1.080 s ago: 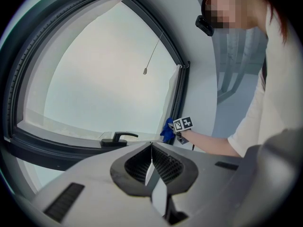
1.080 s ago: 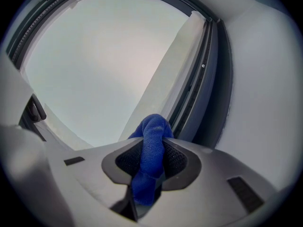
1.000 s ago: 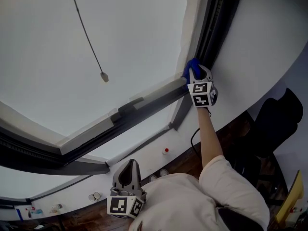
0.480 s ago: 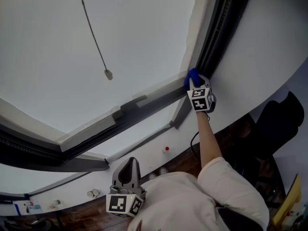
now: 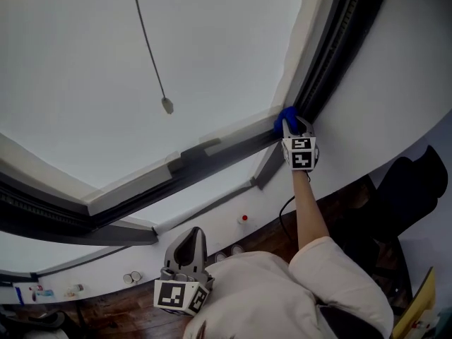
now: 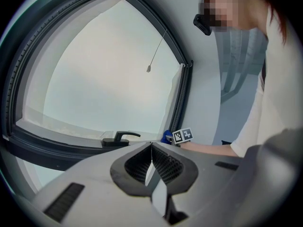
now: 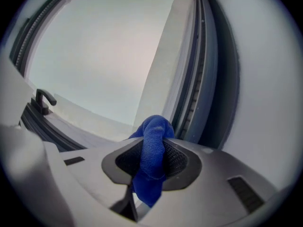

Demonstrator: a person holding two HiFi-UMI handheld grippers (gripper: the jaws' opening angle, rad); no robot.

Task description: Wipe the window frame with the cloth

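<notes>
One bunched blue cloth sits pinched between ribbed fingers.

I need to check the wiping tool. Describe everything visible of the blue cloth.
The cloth is deep blue, a soft, knit-looking fabric bunched into a thick fold. The right gripper is shut on it: a rounded hump sticks out past the jaws and a tail hangs behind them. It sits at a corner of the dark window frame, seemingly pressed against it.
</notes>
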